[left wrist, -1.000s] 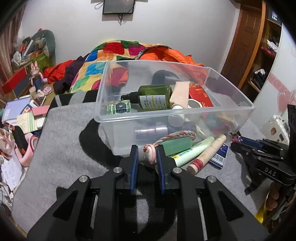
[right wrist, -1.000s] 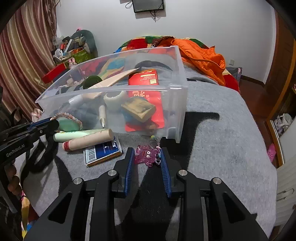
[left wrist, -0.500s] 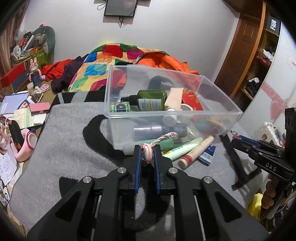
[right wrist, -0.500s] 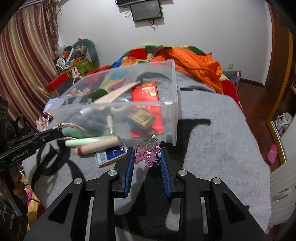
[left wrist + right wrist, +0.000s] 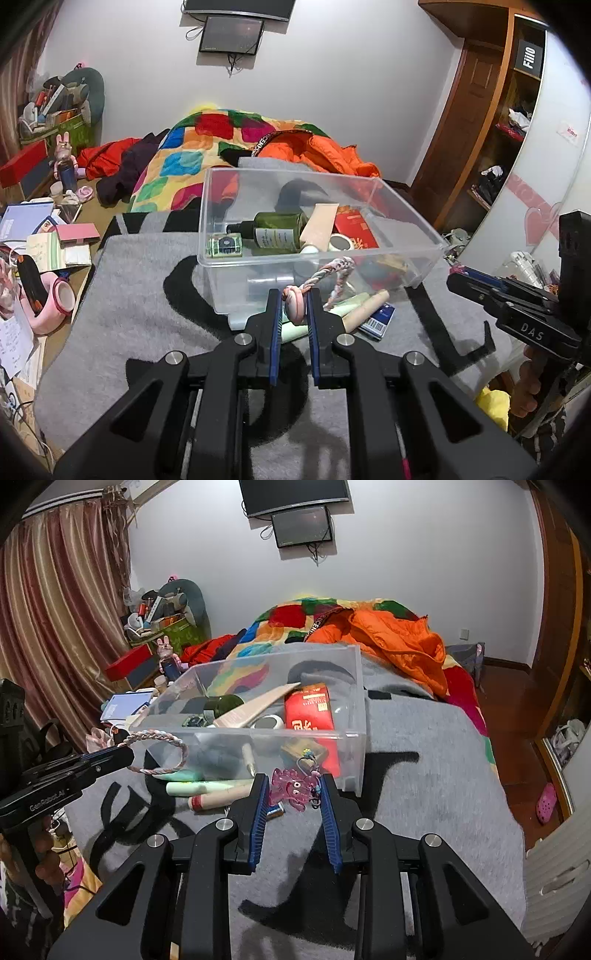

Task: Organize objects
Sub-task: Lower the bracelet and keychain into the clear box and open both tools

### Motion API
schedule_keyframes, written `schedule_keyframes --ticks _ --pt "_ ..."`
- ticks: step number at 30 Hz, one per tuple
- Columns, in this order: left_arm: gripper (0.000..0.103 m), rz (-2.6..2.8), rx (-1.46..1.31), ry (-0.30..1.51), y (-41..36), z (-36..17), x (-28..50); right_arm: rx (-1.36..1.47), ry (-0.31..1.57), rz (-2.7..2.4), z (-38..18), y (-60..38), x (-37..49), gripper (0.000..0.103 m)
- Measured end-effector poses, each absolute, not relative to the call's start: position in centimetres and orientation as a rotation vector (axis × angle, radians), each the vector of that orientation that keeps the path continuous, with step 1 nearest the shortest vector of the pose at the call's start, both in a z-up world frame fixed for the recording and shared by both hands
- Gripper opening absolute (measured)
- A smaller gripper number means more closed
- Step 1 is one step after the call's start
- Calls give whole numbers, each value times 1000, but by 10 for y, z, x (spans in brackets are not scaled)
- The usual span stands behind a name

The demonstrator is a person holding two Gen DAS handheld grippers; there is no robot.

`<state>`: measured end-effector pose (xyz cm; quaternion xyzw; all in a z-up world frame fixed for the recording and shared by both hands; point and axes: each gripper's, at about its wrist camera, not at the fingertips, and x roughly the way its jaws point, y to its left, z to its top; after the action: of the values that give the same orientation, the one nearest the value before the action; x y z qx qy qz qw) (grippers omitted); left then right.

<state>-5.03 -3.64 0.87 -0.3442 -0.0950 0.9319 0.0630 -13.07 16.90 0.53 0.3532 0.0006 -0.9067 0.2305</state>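
Note:
A clear plastic bin (image 5: 369, 254) stands on a grey blanket and holds a green bottle (image 5: 280, 230), a red packet (image 5: 354, 230) and other small items. My left gripper (image 5: 293, 301) is shut on a pink charm with a braided cord loop (image 5: 334, 271), held in the air before the bin's near wall; it also shows in the right wrist view (image 5: 110, 757). My right gripper (image 5: 293, 788) is shut on a pink octopus keychain (image 5: 291, 786), lifted beside the bin's corner (image 5: 354, 738).
On the blanket by the bin lie a green tube (image 5: 195, 786), a beige tube (image 5: 218, 799) and a blue card pack (image 5: 378, 319). A colourful quilt (image 5: 207, 147) and orange jacket (image 5: 399, 638) lie behind. Clutter (image 5: 44, 251) fills the floor at left.
Both grippers have risen with their objects, which now hang clear of the blanket. The bin looks lower and farther in both views.

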Motion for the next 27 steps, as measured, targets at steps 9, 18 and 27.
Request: schedule_keyframes --ticks 9,18,27 --pt "12 2799 -1014 -310 -35 20 -49 902 25 -2478 21 158 -130 25" --pt "12 2831 -955 -251 -32 41 -52 855 54 -2469 35 145 -139 25" --pt "12 2848 -933 -241 -36 50 -74 796 92 -2483 51 132 -153 25"
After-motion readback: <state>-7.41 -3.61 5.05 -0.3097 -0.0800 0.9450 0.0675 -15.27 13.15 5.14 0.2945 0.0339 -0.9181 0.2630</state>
